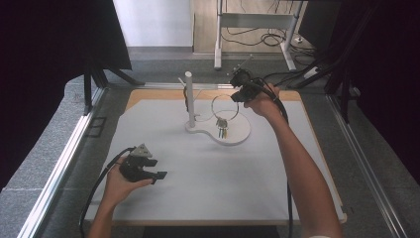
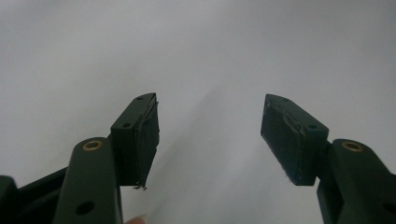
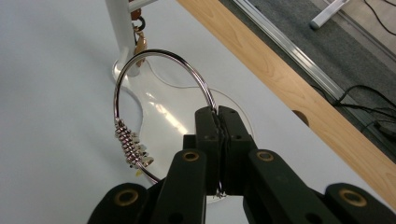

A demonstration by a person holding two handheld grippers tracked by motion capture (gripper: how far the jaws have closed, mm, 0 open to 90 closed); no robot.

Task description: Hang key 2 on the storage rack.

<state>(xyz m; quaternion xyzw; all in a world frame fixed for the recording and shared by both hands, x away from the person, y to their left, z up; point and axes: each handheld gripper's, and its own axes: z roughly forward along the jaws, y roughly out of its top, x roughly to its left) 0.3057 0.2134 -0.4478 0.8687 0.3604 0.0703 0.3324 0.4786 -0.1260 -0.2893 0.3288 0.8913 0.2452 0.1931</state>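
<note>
In the high view, one large metal ring (image 1: 225, 106) carrying a small bunch of keys (image 1: 222, 128) stands above the single white stand (image 1: 233, 134) with its upright post (image 1: 189, 99), at 12 o'clock on the white mat (image 1: 213, 173); the right gripper (image 1: 236, 96) meets the ring's 3 o'clock side, while the left gripper (image 1: 159, 174) rests at 8 o'clock. In the left gripper view, its two jaws gape wide over bare mat, gripping nothing. The right gripper view adds detail: both jaws pinched tight on the thin shiny ring (image 3: 140, 60), whose threaded small rings (image 3: 128, 142) bunch at 9 o'clock.
</note>
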